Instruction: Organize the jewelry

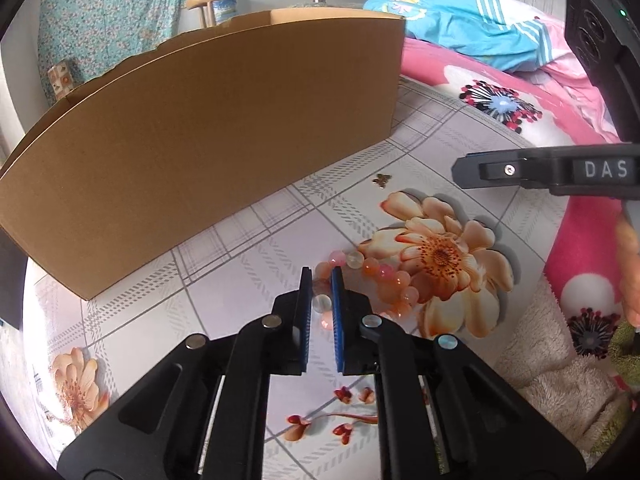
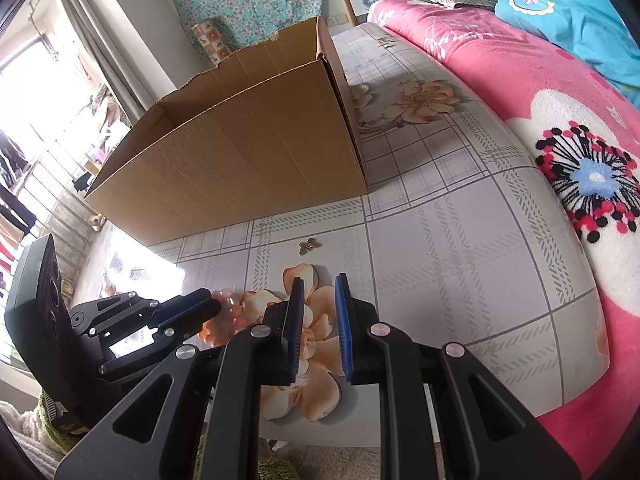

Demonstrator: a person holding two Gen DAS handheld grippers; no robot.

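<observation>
My jaws: black arms, blue pads (image 1: 308, 300). Bead bracelet (image 1: 384, 276): pink, peach, clear. Bench cloth (image 1: 248, 280): pale grey plaid with peach flowers. Cardboard box (image 1: 200, 152): plain brown. Blanket (image 2: 520, 80): hot pink, white patches, black-red-blue bursts.

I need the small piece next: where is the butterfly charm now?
In the left wrist view the butterfly charm lies alone on the tablecloth, between the box and the bracelet; the right tool is to its right.
</observation>
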